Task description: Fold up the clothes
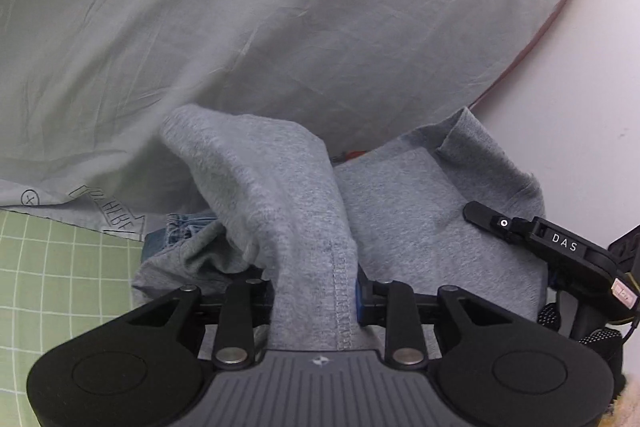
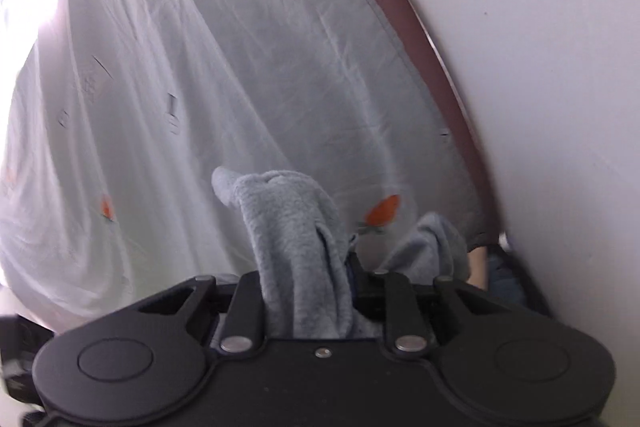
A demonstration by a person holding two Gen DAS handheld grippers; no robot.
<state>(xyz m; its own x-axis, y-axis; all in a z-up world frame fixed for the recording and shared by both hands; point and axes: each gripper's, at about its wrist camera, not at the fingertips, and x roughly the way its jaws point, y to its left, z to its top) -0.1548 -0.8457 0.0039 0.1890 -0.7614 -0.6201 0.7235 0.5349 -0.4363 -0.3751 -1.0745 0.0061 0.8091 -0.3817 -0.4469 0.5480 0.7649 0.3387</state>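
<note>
Pale sheet [image 1: 280, 27] behind grey garment [image 1: 420, 195]; my left gripper [image 1: 314, 303] and right gripper [image 2: 310, 291] each clamp its bunched fabric.

Your left gripper's [image 1: 314, 301] fingertips are buried in the grey garment [image 1: 280, 187], and the right gripper's [image 2: 310, 291] tips vanish under the same fleece [image 2: 292, 227], so you cannot see either grip. Jeans [image 1: 180, 231] show only as a sliver beneath the fabric. The sheet [image 2: 200, 87] is blurred, its prints unreadable.
</note>
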